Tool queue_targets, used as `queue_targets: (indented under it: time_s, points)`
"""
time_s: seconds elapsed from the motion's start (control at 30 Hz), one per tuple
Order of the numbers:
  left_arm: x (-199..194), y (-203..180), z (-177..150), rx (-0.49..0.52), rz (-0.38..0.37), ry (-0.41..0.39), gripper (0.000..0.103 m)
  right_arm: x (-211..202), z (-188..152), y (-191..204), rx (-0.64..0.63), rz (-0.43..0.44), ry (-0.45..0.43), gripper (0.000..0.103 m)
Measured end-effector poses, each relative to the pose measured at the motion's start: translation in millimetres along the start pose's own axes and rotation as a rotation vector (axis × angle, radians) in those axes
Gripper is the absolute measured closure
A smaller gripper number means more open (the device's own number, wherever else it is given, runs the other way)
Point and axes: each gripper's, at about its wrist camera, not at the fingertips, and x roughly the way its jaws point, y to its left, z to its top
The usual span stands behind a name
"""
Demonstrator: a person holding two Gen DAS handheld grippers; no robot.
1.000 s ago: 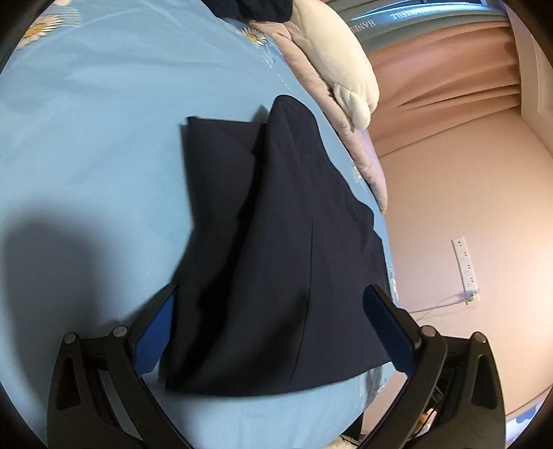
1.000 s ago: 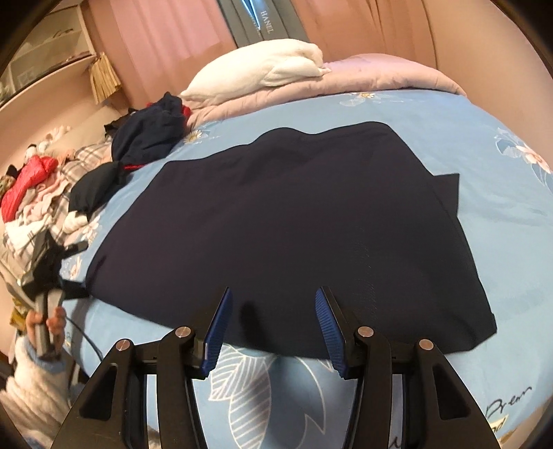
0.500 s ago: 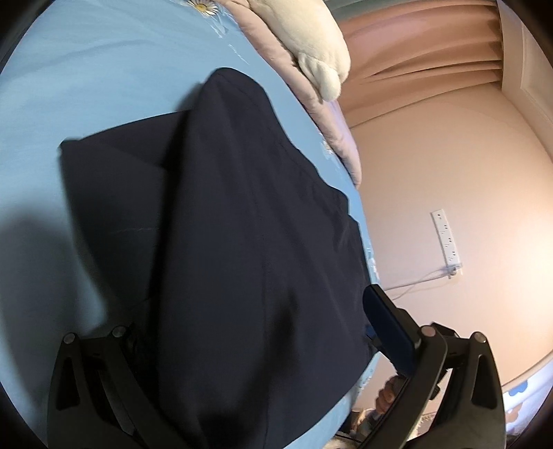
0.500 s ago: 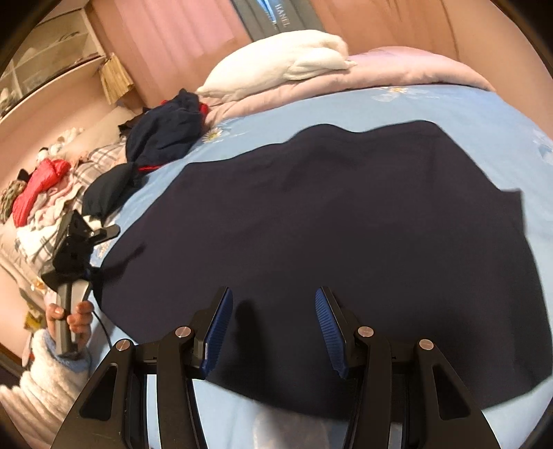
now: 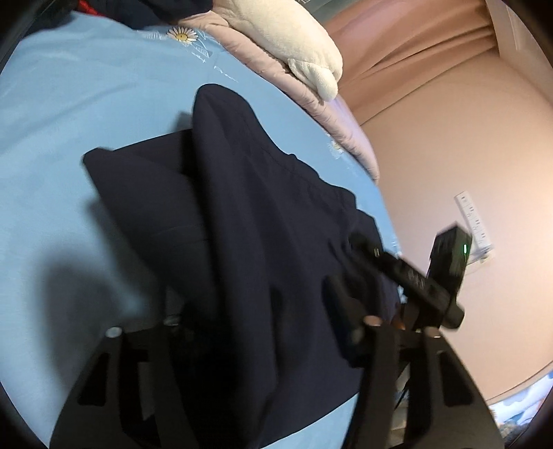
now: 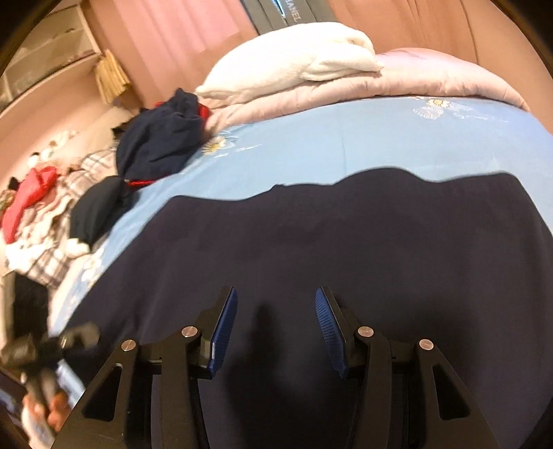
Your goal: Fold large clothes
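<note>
Navy garment [image 6: 345, 248] lay spread on bed [image 6: 345, 138], near edge. L gripper [image 5: 255, 311] fingers had just been closing, cloth bunched between them (pads hidden). R gripper [image 6: 275, 324] fingers part-open over cloth, gripping nothing.

Bedroom: bed [image 6: 345, 145], pillow [image 6: 293, 58], curtains [image 6: 166, 31]

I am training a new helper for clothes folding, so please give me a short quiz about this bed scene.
1. True or false: the pads of the right claw touch each other.
2. What lies on the pink quilt? A) a white blanket B) a laptop C) a pair of shoes
3. Fill in: the navy garment is spread on a ___ bed sheet printed with daisies.
Key: 1 false, a clear gap shows between them; 2 A; 3 light blue.
</note>
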Motion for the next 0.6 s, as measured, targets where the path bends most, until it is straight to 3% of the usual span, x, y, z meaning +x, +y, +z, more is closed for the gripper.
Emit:
queue_targets:
  time_s: [0.13, 0.2, 0.4, 0.6]
  points:
    - [-4, -6, -3, 0.014, 0.059, -0.002, 0.068, 19, 9, -4, 0.019, -0.059, 0.043, 0.057]
    - [-6, -12, -4, 0.025, 0.075, -0.011, 0.069, 36, 5, -9, 0.023, -0.088, 0.102, 0.058]
    - [-6, -25, -5, 0.057, 0.117, -0.015, 0.069, 40, -8, -1, -0.088, -0.172, 0.091, 0.058]
    - [-8, -36, -4, 0.066, 0.152, -0.012, 0.069, 19, -5, -7, -0.057, -0.094, 0.121, 0.058]
